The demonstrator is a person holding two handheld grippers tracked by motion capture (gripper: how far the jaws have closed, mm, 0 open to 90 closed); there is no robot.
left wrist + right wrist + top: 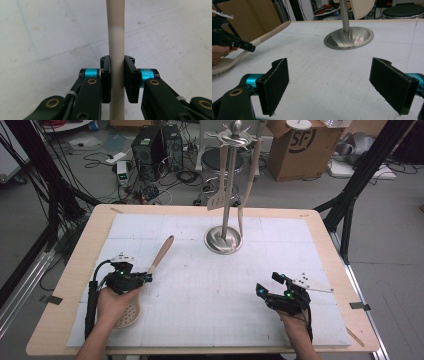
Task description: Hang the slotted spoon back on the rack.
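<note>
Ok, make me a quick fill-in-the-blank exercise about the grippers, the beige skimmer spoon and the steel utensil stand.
1. The left gripper is shut on the beige skimmer spoon's ____.
2. The right gripper's jaws stand ____.
3. The round-based steel utensil stand has ____ beige utensils hanging from it.

Missing words: handle; open; two

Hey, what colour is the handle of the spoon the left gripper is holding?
Pale cream-beige, seen best in the left gripper view: the spoon handle runs between the left gripper pads.

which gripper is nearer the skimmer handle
Left. The left gripper is shut on the skimmer handle; the right gripper sits open across the mat, well apart from it.
</note>
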